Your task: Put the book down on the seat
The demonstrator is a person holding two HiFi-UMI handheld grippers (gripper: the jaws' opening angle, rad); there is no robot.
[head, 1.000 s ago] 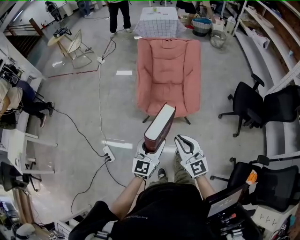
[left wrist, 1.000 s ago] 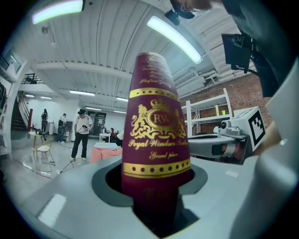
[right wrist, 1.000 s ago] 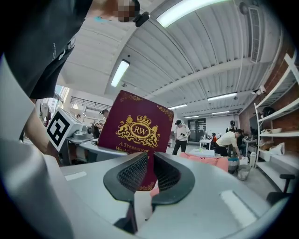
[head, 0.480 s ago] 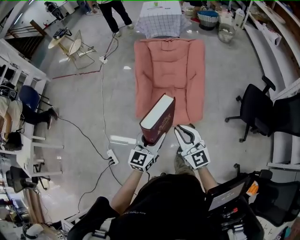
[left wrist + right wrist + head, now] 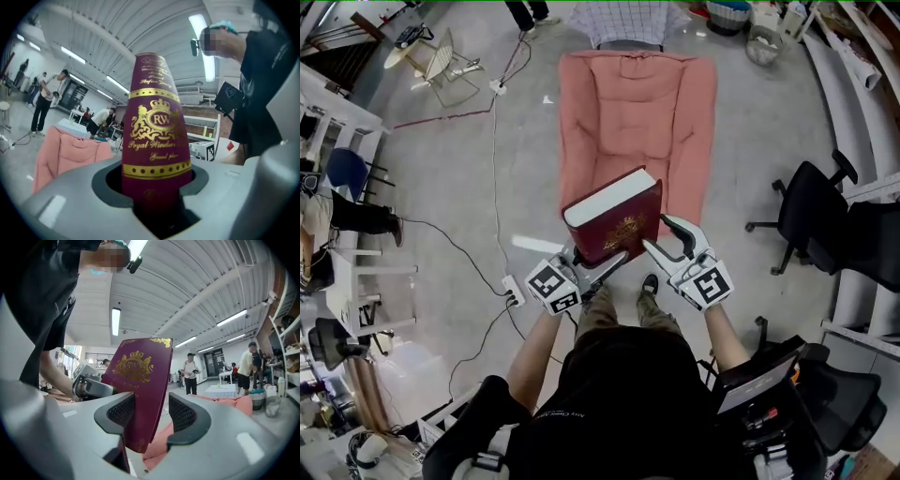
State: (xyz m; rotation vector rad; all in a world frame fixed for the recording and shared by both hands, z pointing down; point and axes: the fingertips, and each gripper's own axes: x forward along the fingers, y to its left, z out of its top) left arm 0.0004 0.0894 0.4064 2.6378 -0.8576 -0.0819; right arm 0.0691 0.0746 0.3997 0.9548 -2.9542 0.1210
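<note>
1. Step in hand: carrying. The book (image 5: 614, 225) is hanging in the air in front of the person, tilted. In the head view its far end is overlapping the front edge of the seat (image 5: 684, 178) of the pink armchair (image 5: 633, 84). By my reading it is not resting on the seat yet.
2. The left gripper (image 5: 602, 267) is clamping the book at the spine end. Its own view shows the burgundy spine wedged between the two jaws, so this gripper is bearing the weight.
3. The right gripper (image 5: 667, 242) has just been opening its jaws, and they are now standing apart. A lower corner of the cover is sitting between them, lying against one ribbed pad with a clear gap to the other. It is not pinching anything.
4. Next move, as I judge it: reaching further out over the cushion, turning the book flat and lowering it until the cover is lying on the fabric. Only then should the left jaws be let go. With a one-sided grip on a heavy volume, sagging or twisting is the risk.
5. Materials:
   - The book is a thick hardback with a smooth burgundy cover, a gold crest and lettering, and a pale page block.
   - The armchair is soft, quilted, salmon-pink upholstery that is likely to give under load.
   - The grippers are pale grey moulded plastic with dark ribbed pads.
   - The floor (image 5: 459, 197) is smooth grey concrete.
</note>
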